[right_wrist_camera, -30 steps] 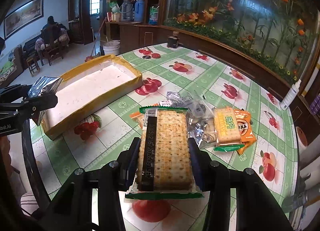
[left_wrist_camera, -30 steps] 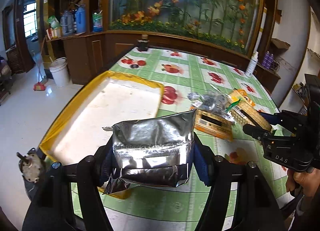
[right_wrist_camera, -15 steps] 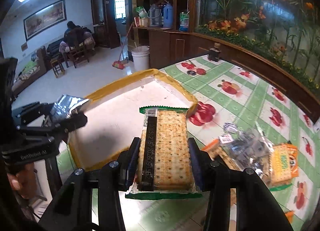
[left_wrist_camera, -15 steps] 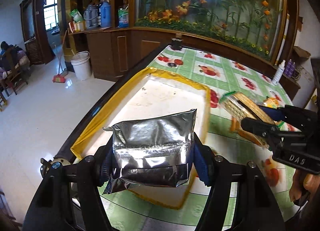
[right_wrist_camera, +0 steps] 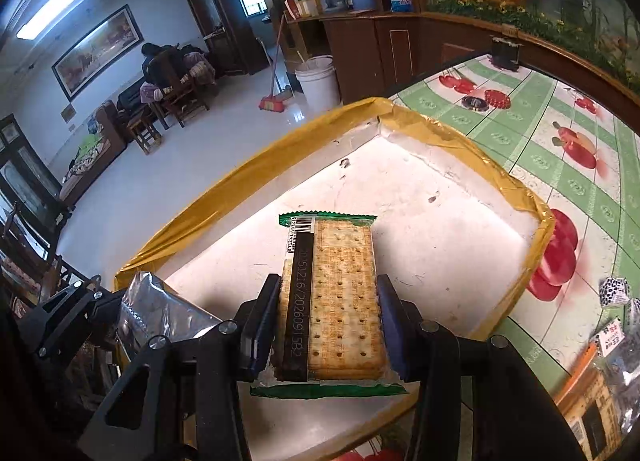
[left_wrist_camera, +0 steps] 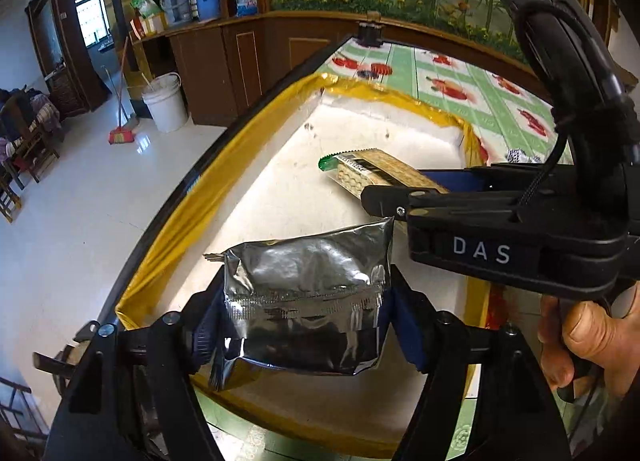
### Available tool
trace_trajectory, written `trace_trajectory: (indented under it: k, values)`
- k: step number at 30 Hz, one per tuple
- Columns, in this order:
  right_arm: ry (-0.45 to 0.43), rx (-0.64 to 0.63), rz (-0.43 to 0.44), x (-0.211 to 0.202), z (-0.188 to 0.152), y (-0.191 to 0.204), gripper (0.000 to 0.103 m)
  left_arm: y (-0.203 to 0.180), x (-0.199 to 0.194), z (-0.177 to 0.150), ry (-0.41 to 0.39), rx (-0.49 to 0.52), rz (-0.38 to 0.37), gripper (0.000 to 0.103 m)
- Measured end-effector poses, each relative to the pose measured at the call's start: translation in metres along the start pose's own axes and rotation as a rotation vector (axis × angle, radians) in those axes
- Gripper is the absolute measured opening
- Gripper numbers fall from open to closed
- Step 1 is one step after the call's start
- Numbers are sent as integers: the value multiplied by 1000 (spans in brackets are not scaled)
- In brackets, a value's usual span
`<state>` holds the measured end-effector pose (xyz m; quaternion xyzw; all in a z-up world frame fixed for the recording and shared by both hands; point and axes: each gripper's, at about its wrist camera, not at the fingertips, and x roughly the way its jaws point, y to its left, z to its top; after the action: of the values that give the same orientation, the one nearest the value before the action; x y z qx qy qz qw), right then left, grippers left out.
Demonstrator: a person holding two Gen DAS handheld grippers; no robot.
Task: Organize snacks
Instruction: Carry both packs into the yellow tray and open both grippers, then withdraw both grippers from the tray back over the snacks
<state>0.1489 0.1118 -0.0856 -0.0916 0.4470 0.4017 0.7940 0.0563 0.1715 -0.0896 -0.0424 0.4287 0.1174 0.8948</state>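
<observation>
Left wrist view: the left hand-held gripper (left_wrist_camera: 306, 301) is clamping a silver foil snack pouch (left_wrist_camera: 306, 289) between its two blue-padded fingers and is holding it over the near end of a shallow white tray with a yellow rim (left_wrist_camera: 224, 165). The pouch is standing with its crimped seam running across the middle. To the right, the right hand-held gripper (left_wrist_camera: 396, 191), black and marked "DAS", is reaching in over the tray and gripping a cracker packet (left_wrist_camera: 372, 171) with a green end; whether the packet is touching the tray floor cannot be told. A bare hand (left_wrist_camera: 588, 337) is wrapping the handle of that tool. The tray is sitting on a counter (left_wrist_camera: 460, 77) covered by a green-and-white checked cloth printed with red fruit.

Right wrist view: the right hand-held gripper (right_wrist_camera: 330, 319) is squeezing the cracker packet (right_wrist_camera: 338, 297) lengthwise between its fingers, barcode end pointing away, above the white floor of the tray (right_wrist_camera: 520, 197). At lower left, the left hand-held gripper (right_wrist_camera: 108, 309) is showing with the foil snack pouch (right_wrist_camera: 160, 309) over the tray's near corner. More wrapped snacks (right_wrist_camera: 612, 337) are lying on the counter (right_wrist_camera: 568, 117) outside the tray, at the right edge.
</observation>
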Motion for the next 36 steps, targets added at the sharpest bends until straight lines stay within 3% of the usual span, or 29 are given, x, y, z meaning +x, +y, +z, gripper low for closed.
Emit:
trace_trajectory:
  k: [4,6,11,15,28,36]
  values:
    - [8,7,-32,3,-2,-2,49,-5,0,-4,15,29,77,81]
    - [-15,24,-32,-7,-4,-6,60,-4,-9,-7,-7,20,81,81]
    - [-94,55,-52,-50,-15,-20,69,3,-34,-4,-77,-70,-29,81]
    - [-133,55,-144,-83,-31,-30,73,-6,-51,-1,-107,-88,-78,81]
    - [-218,100,-378,-172,-96,-68,83,-81,-73,0,-113,15,-167,80]
    - [-241,197,-412,-208,-140,-104,84,-122,-76,-5,-88,87,-196,80]
